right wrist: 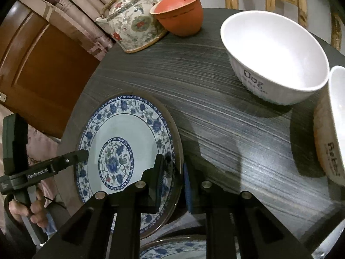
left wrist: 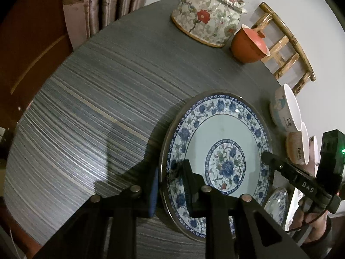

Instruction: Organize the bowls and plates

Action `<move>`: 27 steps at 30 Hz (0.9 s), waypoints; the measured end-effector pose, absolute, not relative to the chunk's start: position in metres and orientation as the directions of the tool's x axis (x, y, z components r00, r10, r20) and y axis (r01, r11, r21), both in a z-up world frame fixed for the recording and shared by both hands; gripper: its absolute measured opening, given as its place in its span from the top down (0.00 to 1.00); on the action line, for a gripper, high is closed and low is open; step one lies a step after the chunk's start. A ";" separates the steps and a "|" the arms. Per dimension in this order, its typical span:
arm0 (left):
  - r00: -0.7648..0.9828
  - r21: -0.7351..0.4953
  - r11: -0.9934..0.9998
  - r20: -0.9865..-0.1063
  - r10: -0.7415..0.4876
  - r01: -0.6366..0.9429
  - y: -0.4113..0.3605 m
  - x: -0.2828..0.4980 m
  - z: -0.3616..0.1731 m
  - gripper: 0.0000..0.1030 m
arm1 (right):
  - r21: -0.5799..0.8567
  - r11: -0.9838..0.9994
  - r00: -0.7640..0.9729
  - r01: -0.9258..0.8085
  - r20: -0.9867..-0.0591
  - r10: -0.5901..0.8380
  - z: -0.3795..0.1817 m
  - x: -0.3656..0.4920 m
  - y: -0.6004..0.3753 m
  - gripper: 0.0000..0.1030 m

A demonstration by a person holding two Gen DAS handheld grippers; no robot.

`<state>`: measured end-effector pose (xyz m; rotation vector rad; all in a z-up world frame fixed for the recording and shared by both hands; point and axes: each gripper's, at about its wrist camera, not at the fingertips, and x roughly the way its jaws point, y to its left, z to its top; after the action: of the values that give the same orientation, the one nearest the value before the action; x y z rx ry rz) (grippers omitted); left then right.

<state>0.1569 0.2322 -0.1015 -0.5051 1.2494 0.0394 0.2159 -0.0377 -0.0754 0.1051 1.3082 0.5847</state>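
Left wrist view: the left tool (left wrist: 170, 185) is clenched on the rim of the large blue-and-white floral plate (left wrist: 217, 133), one finger over the rim and the blue-padded one under it. The plate spreads ahead and to the right of the tool; whether it rests on the counter (left wrist: 90, 116) or is raised cannot be told. To the left lies a wide bare stretch of dark, streaked wood-grain surface running to a rounded edge. Far ahead stand a floral teapot (left wrist: 207, 19) and an orange lidded cup (left wrist: 248, 45). To the right, two white bowls (left wrist: 286, 110) sit near the counter's edge, and the right tool (left wrist: 265, 154) meets the plate's opposite rim. A smaller patterned plate (left wrist: 278, 202) shows lower right.

Right wrist view: the right tool (right wrist: 172, 172) grips the same plate (right wrist: 120, 129) at its rim; the plate spreads to the tool's left, overhanging the counter's (right wrist: 226, 116) curved edge. The left tool (right wrist: 83, 154) touches the far rim. Ahead and right stand a glossy white bowl (right wrist: 273, 51) and a second one (right wrist: 332, 129) at the frame's edge, with open grain between. A wooden door (right wrist: 38, 69) and curtains (right wrist: 82, 6) lie beyond.
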 end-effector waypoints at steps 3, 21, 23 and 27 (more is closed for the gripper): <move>0.345 -0.338 0.896 -0.909 -0.232 -0.289 0.236 0.155 -0.093 0.80 | 0.387 0.855 0.159 -0.345 -0.874 0.459 -0.066 0.207 -0.034 0.83; 0.316 -0.266 0.941 -0.929 -0.192 -0.211 0.266 0.128 -0.088 0.80 | 0.404 0.879 0.157 -0.251 -0.880 0.449 -0.058 0.141 -0.011 0.84; 0.313 -0.267 0.941 -0.930 -0.194 -0.210 0.270 0.125 -0.090 0.80 | 0.404 0.881 0.161 -0.246 -0.879 0.448 -0.057 0.136 -0.010 0.84; 0.313 -0.258 0.943 -0.931 -0.186 -0.209 0.276 0.121 -0.092 0.80 | 0.406 0.881 0.165 -0.243 -0.878 0.450 -0.059 0.128 -0.005 0.84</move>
<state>0.1214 0.2764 -0.0921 -0.3619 1.2607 0.0154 0.1284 -0.0053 -0.0586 0.1863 1.3170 0.4974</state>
